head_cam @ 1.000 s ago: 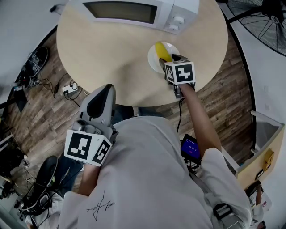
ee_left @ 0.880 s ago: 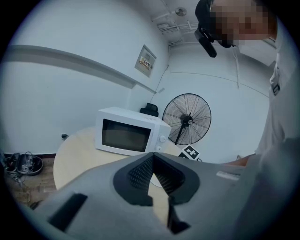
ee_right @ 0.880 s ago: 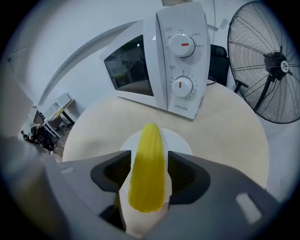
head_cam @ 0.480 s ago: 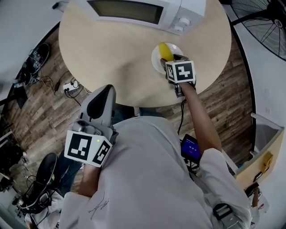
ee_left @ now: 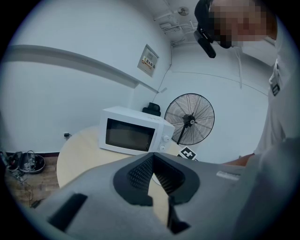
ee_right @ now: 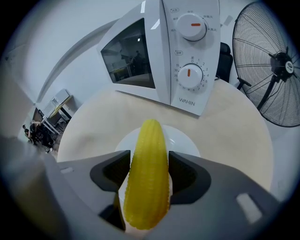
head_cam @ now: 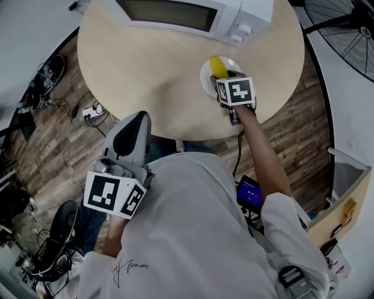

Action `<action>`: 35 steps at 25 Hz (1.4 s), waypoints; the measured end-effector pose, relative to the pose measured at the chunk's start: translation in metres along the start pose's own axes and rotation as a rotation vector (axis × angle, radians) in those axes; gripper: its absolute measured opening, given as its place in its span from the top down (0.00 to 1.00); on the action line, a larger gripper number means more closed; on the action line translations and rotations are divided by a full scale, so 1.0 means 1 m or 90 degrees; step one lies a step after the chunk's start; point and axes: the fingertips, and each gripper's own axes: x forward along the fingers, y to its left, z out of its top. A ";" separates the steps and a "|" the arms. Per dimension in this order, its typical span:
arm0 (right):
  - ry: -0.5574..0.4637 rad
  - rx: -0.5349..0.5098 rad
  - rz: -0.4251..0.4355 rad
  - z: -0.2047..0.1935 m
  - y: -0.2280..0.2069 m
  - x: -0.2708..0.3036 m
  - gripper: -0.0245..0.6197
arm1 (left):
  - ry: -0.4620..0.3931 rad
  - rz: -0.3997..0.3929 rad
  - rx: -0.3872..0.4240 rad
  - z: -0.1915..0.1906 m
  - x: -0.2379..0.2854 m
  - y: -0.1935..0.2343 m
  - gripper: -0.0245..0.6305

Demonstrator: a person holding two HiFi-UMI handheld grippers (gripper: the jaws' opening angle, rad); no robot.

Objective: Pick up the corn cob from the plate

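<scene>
The yellow corn cob point(ee_right: 147, 178) lies lengthwise between my right gripper's point(ee_right: 149, 171) jaws, which press on both its sides. Its tip points toward the microwave, over the small white plate point(ee_right: 183, 140). From the head view the corn cob point(head_cam: 217, 66) and the plate point(head_cam: 205, 80) sit at the right side of the round table point(head_cam: 146, 64), with the right gripper point(head_cam: 225, 76) over the plate's near rim. Whether the cob still rests on the plate is hidden. My left gripper point(head_cam: 139, 117) hangs off the table's near edge, jaws together and holding nothing point(ee_left: 152, 161).
A white microwave point(head_cam: 175, 13) stands at the back of the table, its dials point(ee_right: 190, 72) just beyond the plate. A black floor fan point(ee_right: 274, 65) stands to the right of the table. Cables and a power strip point(head_cam: 90, 114) lie on the wood floor at left.
Hardly anything: the right gripper stays on the corn at the plate, and the whole view has shifted a little. The left gripper has not moved.
</scene>
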 end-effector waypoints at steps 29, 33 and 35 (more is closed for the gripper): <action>0.046 -0.014 -0.016 -0.010 0.004 0.012 0.54 | -0.004 0.007 -0.006 -0.008 -0.013 0.005 0.97; 0.050 -0.011 -0.014 -0.010 0.005 0.011 0.54 | -0.006 0.005 -0.006 -0.006 -0.013 0.004 0.97; 0.050 -0.010 -0.014 -0.012 0.006 0.009 0.54 | -0.008 0.005 -0.006 -0.007 -0.015 0.003 0.97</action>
